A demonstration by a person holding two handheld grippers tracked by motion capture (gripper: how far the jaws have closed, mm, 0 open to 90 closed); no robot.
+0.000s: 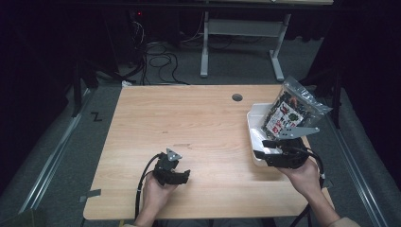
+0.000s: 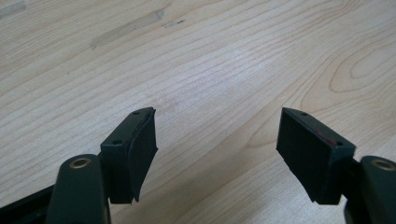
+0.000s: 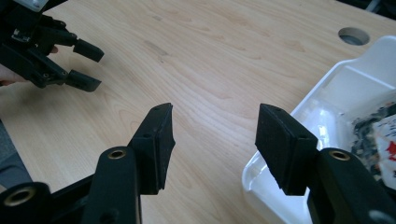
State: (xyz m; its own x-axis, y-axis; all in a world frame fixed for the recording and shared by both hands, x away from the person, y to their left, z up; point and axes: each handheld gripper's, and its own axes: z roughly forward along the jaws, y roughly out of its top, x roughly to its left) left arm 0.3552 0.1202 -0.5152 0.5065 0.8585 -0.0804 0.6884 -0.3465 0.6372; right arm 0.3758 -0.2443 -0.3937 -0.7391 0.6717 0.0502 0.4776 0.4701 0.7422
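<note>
Evidently the snack bag (image 1: 289,109) leans upright in the white tray (image 1: 253,124) at the desk's (image 1: 189,123) right edge, since the right claw (image 3: 212,140), jaws apart and empty, hangs just near it; the left claw (image 2: 217,144) idles, jaws apart.

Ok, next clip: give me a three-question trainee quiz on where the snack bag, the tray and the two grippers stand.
1. True or false: the snack bag lies flat on the bare table, clear of the white tray.
2. Which gripper is beside the tray? A) left gripper B) right gripper
3. Fill in: between the jaws of both grippers there is ___.

Key
1. False: the bag leans in the tray at the table's right edge.
2. B: in the right gripper view one jaw sits at the tray's rim; the left gripper is over bare wood near the front edge.
3. Nothing: both stand open with only table showing between the pads.
</note>
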